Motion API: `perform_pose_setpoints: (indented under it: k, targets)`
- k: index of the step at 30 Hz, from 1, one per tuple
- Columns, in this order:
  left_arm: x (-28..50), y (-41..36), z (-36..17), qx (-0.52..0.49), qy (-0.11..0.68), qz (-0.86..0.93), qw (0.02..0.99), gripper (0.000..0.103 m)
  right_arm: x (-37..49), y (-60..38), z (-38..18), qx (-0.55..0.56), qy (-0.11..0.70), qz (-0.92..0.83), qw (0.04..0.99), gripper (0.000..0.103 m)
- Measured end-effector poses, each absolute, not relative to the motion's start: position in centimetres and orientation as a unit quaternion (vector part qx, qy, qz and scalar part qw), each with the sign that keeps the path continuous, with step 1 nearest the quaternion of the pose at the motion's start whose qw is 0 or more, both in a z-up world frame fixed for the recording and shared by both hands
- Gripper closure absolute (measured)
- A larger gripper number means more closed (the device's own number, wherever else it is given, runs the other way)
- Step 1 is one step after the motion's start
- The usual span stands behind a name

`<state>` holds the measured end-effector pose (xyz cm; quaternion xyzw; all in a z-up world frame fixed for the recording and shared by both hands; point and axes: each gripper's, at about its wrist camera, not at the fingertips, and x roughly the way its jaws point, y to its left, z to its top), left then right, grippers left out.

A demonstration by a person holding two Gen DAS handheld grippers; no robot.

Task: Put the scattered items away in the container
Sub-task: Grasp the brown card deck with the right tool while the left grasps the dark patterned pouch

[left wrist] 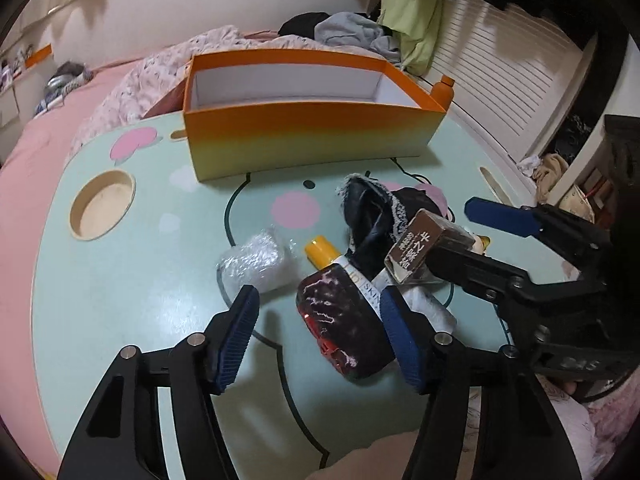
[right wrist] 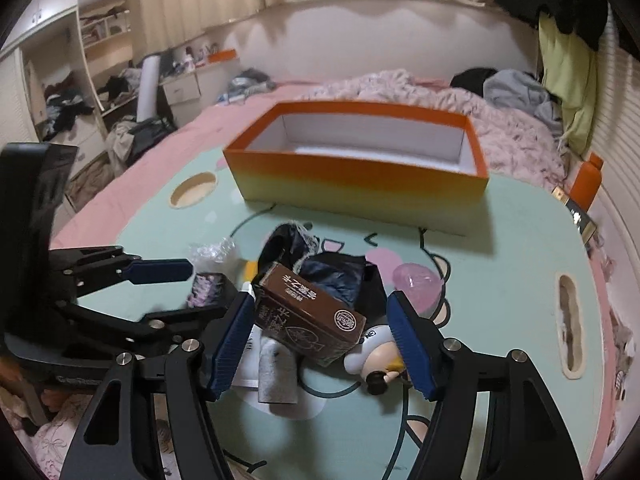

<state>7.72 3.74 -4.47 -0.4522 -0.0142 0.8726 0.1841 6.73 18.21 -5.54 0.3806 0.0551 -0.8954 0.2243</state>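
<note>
An empty orange box [left wrist: 304, 136] [right wrist: 360, 176] stands at the far side of the mint table [left wrist: 120, 272]. A pile lies in front of it: a dark red-and-black case [left wrist: 344, 320], a yellow-capped tube [left wrist: 324, 252], a crumpled clear wrapper [left wrist: 252, 258], dark cloth [left wrist: 372, 216], a brown carton [right wrist: 308, 316], a grey sock [right wrist: 276, 372], a white toy figure [right wrist: 372, 356] and a pink cup [right wrist: 416, 284]. My left gripper [left wrist: 320, 336] is open around the dark case. My right gripper [right wrist: 324, 344] is open around the brown carton.
The table sits on a pink bed [right wrist: 160, 140] with a rumpled blanket [right wrist: 440, 96] and clothes behind the box. The table has a round cup hole [left wrist: 102, 204] at the left and a slot [right wrist: 570, 316] at the right. An orange bottle [right wrist: 586, 184] stands far right.
</note>
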Motion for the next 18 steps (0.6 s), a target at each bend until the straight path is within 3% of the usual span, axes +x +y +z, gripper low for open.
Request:
perform_pose_setpoints:
  k: [3, 5, 7, 8, 10, 12, 18]
  targets:
    - [7.8, 4.2, -5.0, -0.464, -0.007, 0.865, 0.191, 0.044, 5.8, 17.5, -6.6, 0.402, 0.072, -0.887, 0.215, 0.034]
    - [7.9, 4.8, -5.4, -0.471, 0.008, 0.861, 0.191, 0.054, 5.7, 16.8, -7.2, 0.411, 0.088, -0.882, 0.212, 0.037]
    - [7.7, 5.1, -5.9, -0.479, 0.013, 0.857, 0.19, 0.067, 6.0, 16.4, -7.2, 0.405, 0.095, -0.883, 0.216, 0.057]
    - [7.8, 5.0, -5.9, -0.479, 0.012, 0.858, 0.186, 0.073, 6.3, 16.3, -7.2, 0.401, 0.102, -0.886, 0.211, 0.06]
    - [7.8, 4.7, -5.8, -0.476, 0.004, 0.86, 0.185, 0.073, 6.6, 16.2, -7.2, 0.395, 0.109, -0.889, 0.204, 0.075]
    - [8.0, 4.5, -5.4, -0.468, -0.002, 0.863, 0.189, 0.074, 6.6, 16.4, -7.2, 0.397, 0.104, -0.888, 0.209, 0.083]
    - [8.2, 4.6, -4.8, -0.451, 0.001, 0.871, 0.193, 0.074, 6.7, 16.2, -7.2, 0.4, 0.106, -0.885, 0.213, 0.084]
